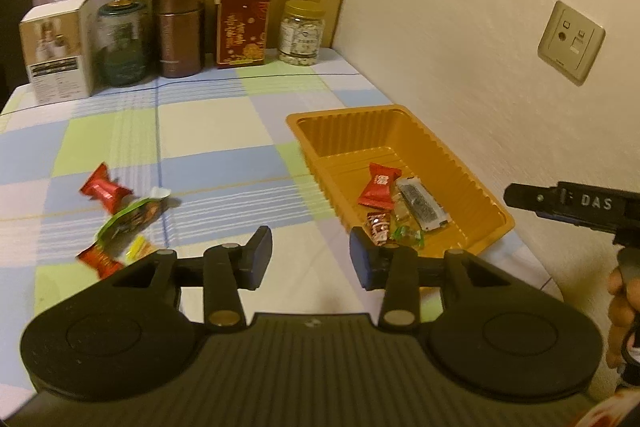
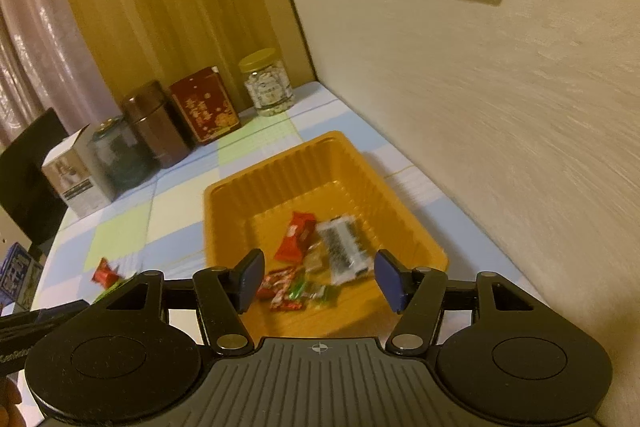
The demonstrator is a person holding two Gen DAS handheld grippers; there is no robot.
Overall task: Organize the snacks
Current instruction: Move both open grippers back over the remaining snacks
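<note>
An orange plastic tray [image 1: 472, 171] stands by the wall and holds several wrapped snacks: a red packet [image 1: 378, 187], a white bar [image 1: 422, 203] and small candies [image 1: 408, 233]. Loose snacks lie on the checked cloth at the left: a red packet [image 1: 105, 187], a green packet [image 1: 130, 217], another red one [image 1: 100, 259]. My left gripper [image 1: 311, 259] is open and empty above the cloth, between the loose snacks and the tray. My right gripper [image 2: 320, 281] is open and empty, over the tray's [image 2: 240, 195] near end, above the snacks [image 2: 336, 247].
Along the back of the table stand a white box [image 1: 56, 51], a dark green jar [image 1: 120, 43], a brown canister [image 1: 178, 27], a red box [image 1: 242, 29] and a yellow-lidded jar [image 1: 302, 33]. The wall with sockets [image 1: 570, 41] runs close on the right.
</note>
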